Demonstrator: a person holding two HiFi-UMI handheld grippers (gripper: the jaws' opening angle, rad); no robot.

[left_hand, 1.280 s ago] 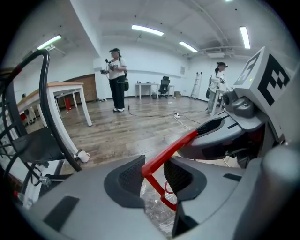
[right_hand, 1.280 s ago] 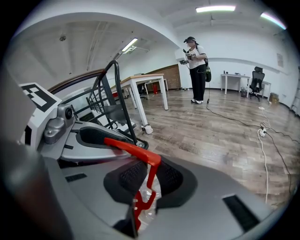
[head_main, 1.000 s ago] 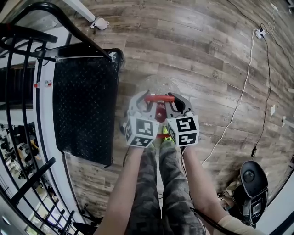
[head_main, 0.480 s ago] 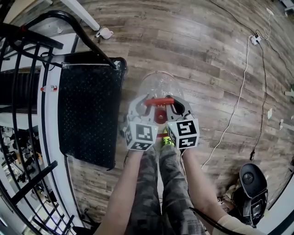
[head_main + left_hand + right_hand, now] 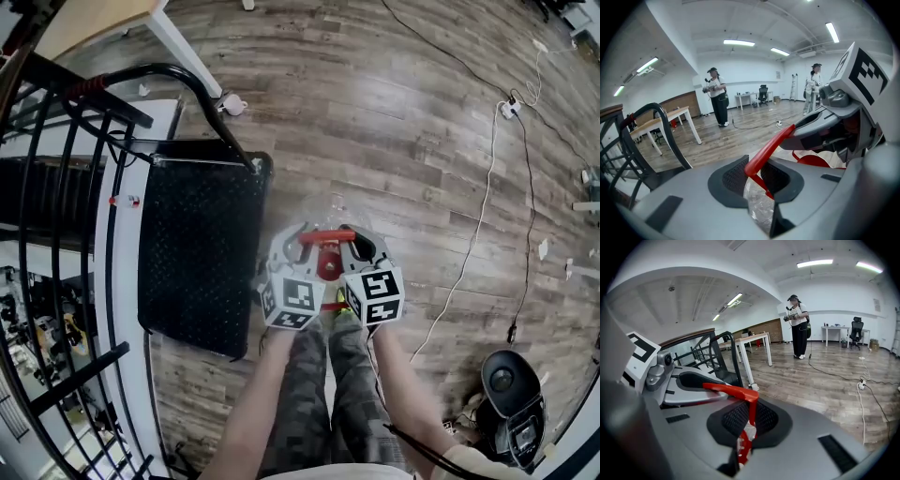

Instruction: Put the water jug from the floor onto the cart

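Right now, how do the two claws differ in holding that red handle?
The left claw grips the red handle at its left end; the right claw at its right end. In the left claw the handle runs slantwise, its jaws slightly apart, having just been closing on it; in the right claw it drops straight down, jaws nearly together. Both are shut on the water jug's one handle.

No words, brands, numbers or signs legible in any view, only black-and-white square marker patterns, no lettering, on the cube (image 5: 291, 298) of the left gripper (image 5: 300, 238), and on the cube (image 5: 377, 295) of the right gripper (image 5: 351, 238)
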